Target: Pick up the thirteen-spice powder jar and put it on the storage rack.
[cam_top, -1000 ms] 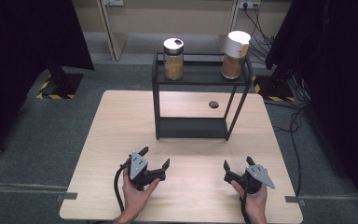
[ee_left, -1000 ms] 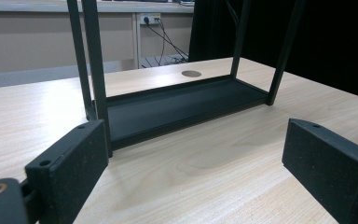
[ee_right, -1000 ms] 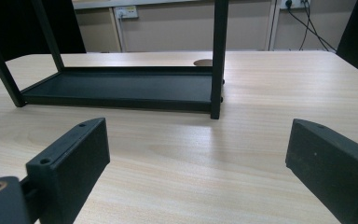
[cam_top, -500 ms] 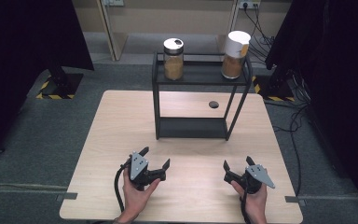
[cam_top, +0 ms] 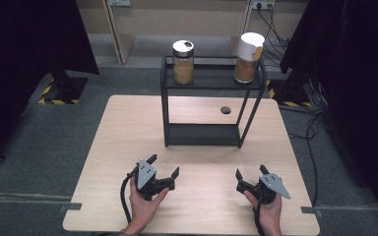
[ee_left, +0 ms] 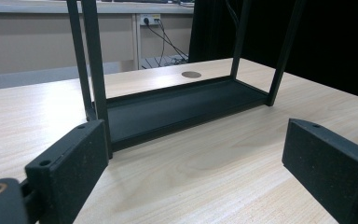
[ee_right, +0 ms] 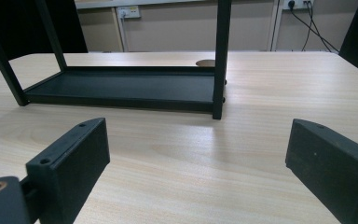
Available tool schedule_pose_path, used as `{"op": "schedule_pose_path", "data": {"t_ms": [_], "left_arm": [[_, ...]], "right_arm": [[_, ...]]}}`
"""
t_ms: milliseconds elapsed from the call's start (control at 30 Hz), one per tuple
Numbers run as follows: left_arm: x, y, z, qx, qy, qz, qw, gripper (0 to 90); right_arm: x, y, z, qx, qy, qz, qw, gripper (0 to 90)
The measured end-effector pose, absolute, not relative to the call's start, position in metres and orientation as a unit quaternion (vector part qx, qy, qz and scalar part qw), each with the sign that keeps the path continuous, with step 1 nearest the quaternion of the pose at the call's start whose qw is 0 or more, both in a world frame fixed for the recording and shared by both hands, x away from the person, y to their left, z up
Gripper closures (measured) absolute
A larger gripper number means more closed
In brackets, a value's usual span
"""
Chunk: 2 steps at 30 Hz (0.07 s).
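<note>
On the near edge of the bench (cam_top: pixel 128 128), in the high view, the left claw (cam_top: pixel 163 167) and the right claw (cam_top: pixel 250 173) rest well apart, both with jaws spread wide and holding nothing. Compared with a second ago nothing has changed, so I judge the work has not begun. Far from them a black metal rack (cam_top: pixel 202 133) stands; on its top shelf are a glass jar with a silver lid (cam_top: pixel 183 62) at the left and a white-lidded jar (cam_top: pixel 248 58) at the right.

From the left gripper view, the rack's lower shelf (ee_left: pixel 182 105) lies ahead, bare, between the open jaws.

From the right gripper view, the same lower shelf (ee_right: pixel 126 86) is ahead and the jaws are apart, gripping nothing.
</note>
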State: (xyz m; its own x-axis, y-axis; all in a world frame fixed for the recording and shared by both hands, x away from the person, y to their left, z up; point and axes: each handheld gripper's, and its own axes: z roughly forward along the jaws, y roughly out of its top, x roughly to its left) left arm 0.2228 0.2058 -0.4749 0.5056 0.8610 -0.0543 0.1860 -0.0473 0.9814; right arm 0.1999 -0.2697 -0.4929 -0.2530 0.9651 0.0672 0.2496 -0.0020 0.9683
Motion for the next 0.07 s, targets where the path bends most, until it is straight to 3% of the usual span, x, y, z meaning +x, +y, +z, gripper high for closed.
{"op": "schedule_pose_path", "data": {"t_ms": [67], "left_arm": [[0.2230, 0.2059, -0.4748, 0.659, 0.398, 0.299, 0.565, 5.9]], "right_arm": [[0.2000, -0.2700, -0.4928, 0.497, 0.611, 0.504, 0.355, 6.4]]}}
